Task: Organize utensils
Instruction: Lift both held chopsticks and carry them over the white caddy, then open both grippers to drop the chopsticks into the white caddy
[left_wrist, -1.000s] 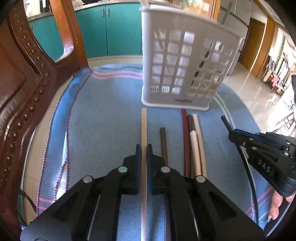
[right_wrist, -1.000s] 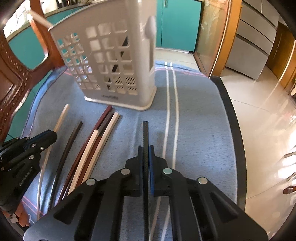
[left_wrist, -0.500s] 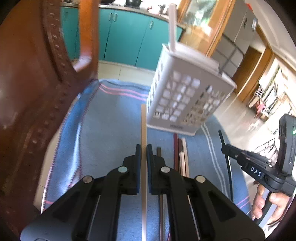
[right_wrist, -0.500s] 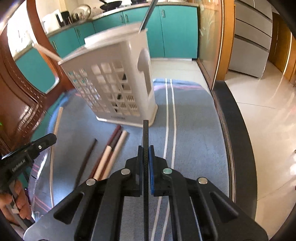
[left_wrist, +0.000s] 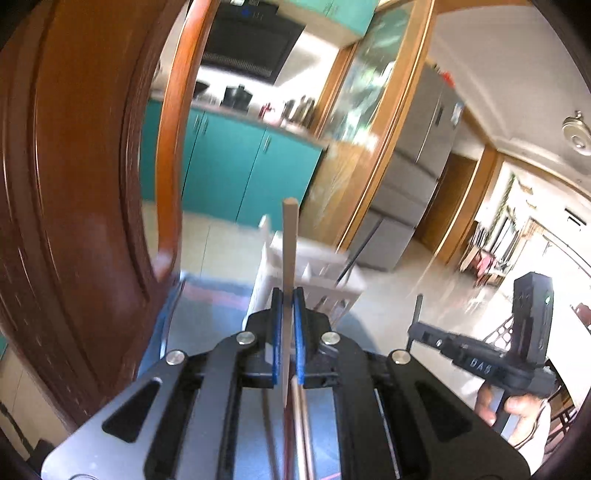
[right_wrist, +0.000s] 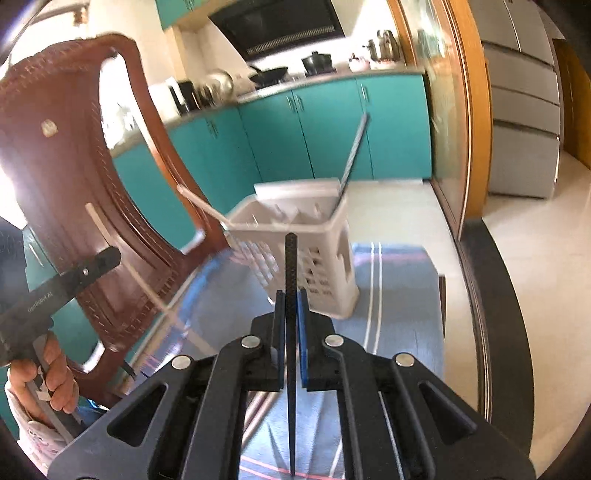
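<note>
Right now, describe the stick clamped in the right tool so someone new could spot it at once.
Find the white slotted basket on the blue cloth. In front of it, the right tool is shut on a thin black chopstick pointing up at the basket. It is black and textured, while the left tool's stick is pale wood.

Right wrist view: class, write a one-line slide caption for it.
Right gripper shut on a black chopstick, raised before the white utensil basket on a blue cloth.

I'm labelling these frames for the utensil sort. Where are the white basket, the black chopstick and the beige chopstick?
white basket (right_wrist: 334, 254): right wrist view, on its side wall.
black chopstick (right_wrist: 291, 258): right wrist view, shaft above the right gripper (right_wrist: 291, 295).
beige chopstick (left_wrist: 289, 240): left wrist view, shaft above the left gripper (left_wrist: 288, 293).
</note>
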